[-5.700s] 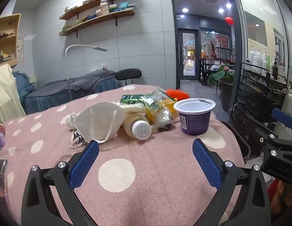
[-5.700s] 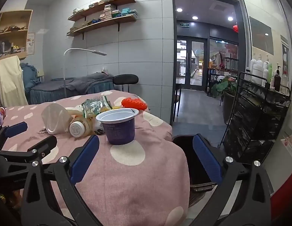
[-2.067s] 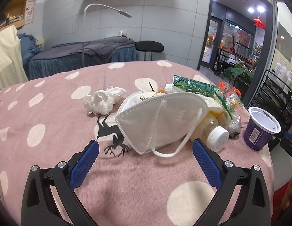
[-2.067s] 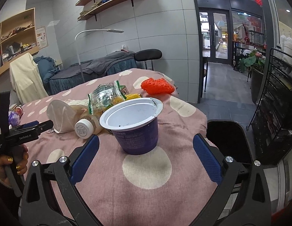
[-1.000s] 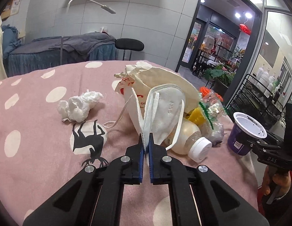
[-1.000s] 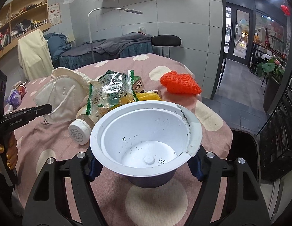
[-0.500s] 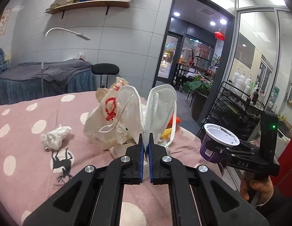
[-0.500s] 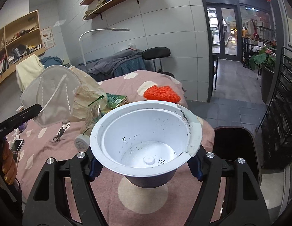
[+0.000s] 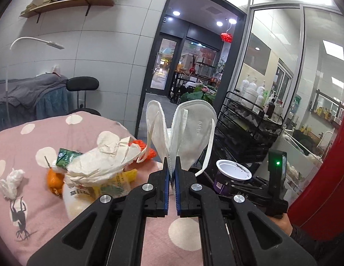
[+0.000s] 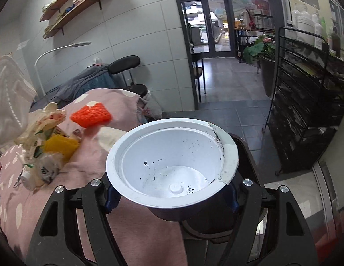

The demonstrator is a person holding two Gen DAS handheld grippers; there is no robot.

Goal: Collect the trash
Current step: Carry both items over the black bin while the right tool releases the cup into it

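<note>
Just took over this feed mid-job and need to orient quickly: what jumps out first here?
The white face mask stands up, pinched in the shut left claw above the table's edge. The empty yogurt cup, purple outside and white inside, fills the right claw, held over the dark bin. More litter, including an orange net, lies on the pink dotted tablecloth.

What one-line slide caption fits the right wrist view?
Right claw grips an empty white-lined purple plastic cup beside the pink spotted tablecloth, above a black bin.
</note>
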